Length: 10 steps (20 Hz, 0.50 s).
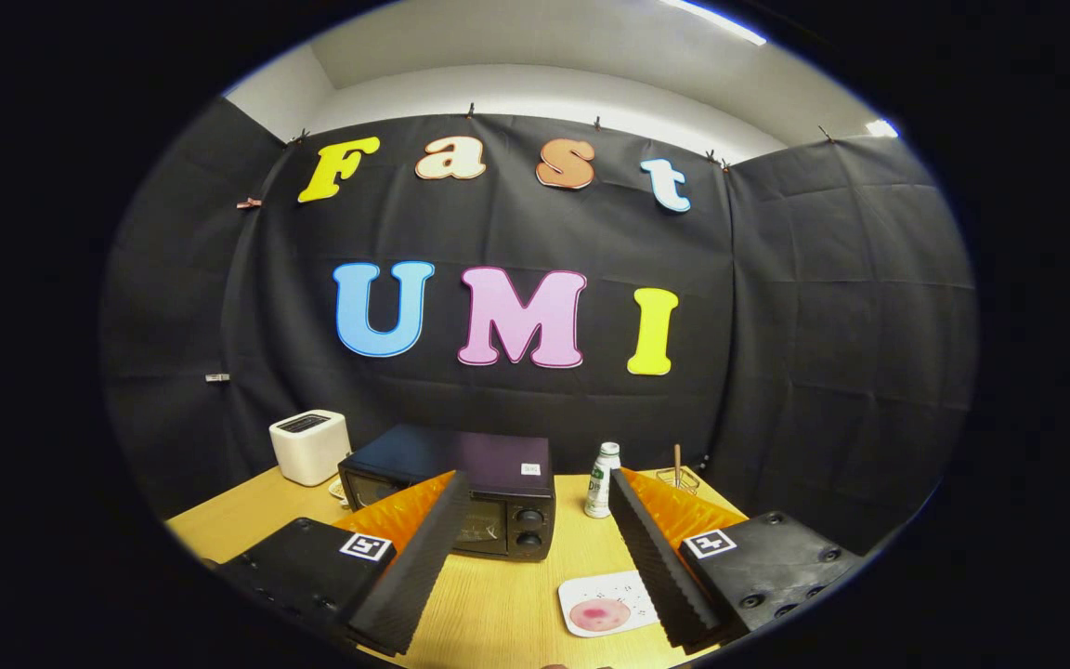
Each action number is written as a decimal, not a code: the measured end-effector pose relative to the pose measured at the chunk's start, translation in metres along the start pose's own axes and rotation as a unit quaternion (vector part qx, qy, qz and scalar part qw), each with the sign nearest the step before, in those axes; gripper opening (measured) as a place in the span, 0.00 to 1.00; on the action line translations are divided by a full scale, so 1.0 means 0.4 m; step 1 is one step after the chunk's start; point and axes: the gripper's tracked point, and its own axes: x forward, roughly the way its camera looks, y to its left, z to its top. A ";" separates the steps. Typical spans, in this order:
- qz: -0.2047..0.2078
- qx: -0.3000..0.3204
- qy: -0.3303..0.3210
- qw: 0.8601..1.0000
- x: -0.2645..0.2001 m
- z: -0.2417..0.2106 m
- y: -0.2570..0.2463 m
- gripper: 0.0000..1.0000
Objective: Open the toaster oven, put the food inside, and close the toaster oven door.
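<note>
I take the toaster oven (461, 502) as my landmark, since the first move has to end at its door. It sits on the wooden table (498, 595) ahead of the gripper (535, 488) and off toward its left finger, whose tip overlaps the oven's front in my view. The door looks closed, so I judge that no step of the task is done yet. I cannot make out the door handle from here.

The gripper's fingers are spread wide with nothing between them but bare tabletop.

The oven's long axis runs across my line of sight, slightly angled, with the two control knobs (528, 527) at its right end and the glass door to their left. To the oven's right and nearer to me lies the small plate (595, 604), carrying what I take to be the food (600, 614), a pinkish round piece, just inside the right finger. A white bottle (602, 480) stands just right of the oven, a white toaster (310, 446) behind its left corner.

So the coming reach goes forward and leftward, away from the plate.
</note>
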 end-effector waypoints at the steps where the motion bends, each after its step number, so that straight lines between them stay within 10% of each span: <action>1: 0.002 0.000 0.001 1.000 0.000 -0.003 0.003 0.98; 10: 0.017 0.008 0.009 1.000 0.028 -0.010 0.049 0.98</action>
